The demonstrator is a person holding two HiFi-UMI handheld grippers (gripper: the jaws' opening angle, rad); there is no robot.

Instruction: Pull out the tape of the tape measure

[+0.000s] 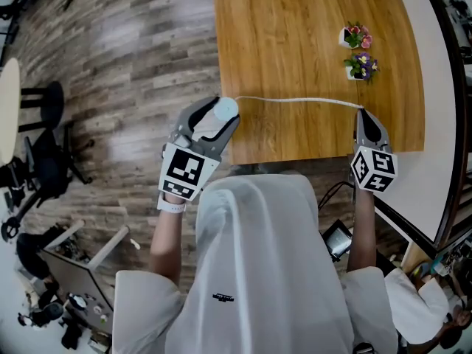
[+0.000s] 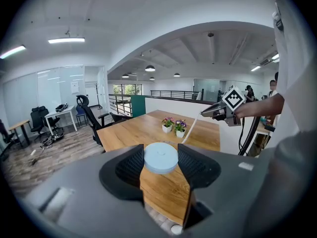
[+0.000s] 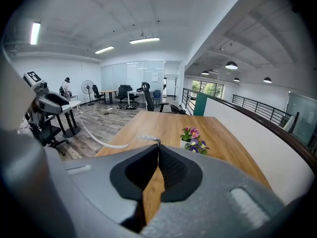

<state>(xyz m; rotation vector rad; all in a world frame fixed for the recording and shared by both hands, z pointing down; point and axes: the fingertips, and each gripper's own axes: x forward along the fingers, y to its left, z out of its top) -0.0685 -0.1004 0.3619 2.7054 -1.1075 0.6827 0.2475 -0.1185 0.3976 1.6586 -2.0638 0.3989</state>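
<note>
Left gripper (image 1: 220,118) clamps the round pale-blue tape measure case (image 2: 160,157) just off the brown wooden table's (image 1: 295,28) near left corner. The right gripper (image 1: 361,113), jaws shut, pinches the end of the white tape (image 1: 295,99), which spans the table's near edge. Probable faults: the tape end slips from this thin pinch and snaps back, or the smooth case rotates out.

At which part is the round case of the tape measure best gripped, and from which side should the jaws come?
Probably across its rim, on two opposite sides, as the left gripper holds the case: it is a round disc that fits between the jaws. Come from the side away from the tape, so its exit is free.
</note>
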